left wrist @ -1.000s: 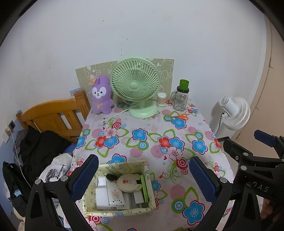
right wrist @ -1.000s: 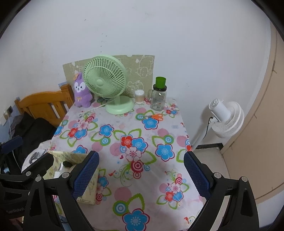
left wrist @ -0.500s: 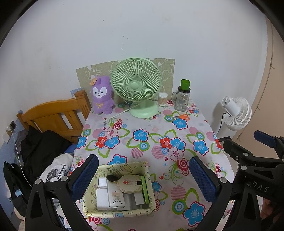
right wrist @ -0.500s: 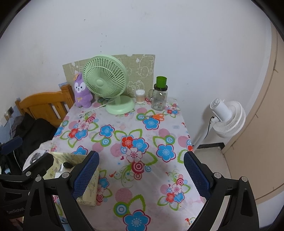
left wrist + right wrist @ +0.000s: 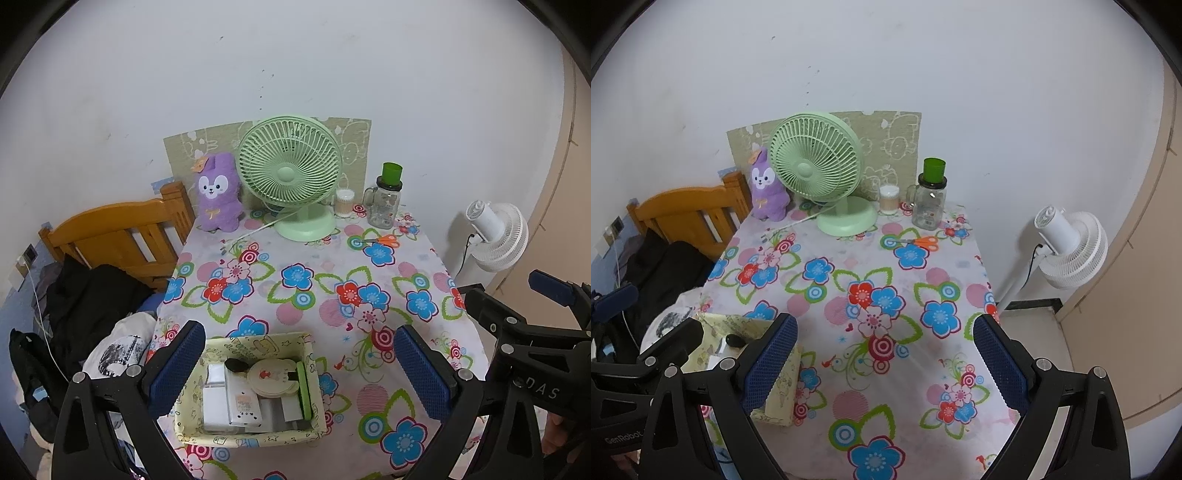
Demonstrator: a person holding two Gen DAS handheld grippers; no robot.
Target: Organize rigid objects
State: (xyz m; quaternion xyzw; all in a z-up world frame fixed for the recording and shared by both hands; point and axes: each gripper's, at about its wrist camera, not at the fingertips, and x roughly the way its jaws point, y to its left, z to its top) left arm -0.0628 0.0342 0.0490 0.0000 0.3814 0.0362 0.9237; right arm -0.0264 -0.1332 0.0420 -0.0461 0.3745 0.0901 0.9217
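Hovering above the flowered surface (image 5: 295,295), both the left gripper (image 5: 299,373) and the right gripper (image 5: 886,363) have fingers spread wide, empty; the basket (image 5: 251,437) sits at lower centre of the left view.

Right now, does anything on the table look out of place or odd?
Nothing is spilled or broken. The scissors lie loose on the cloth in front of the jar, apart from the basket that holds the other small items. The fan cord trails across the cloth. Both grippers, left and right, are open and empty.
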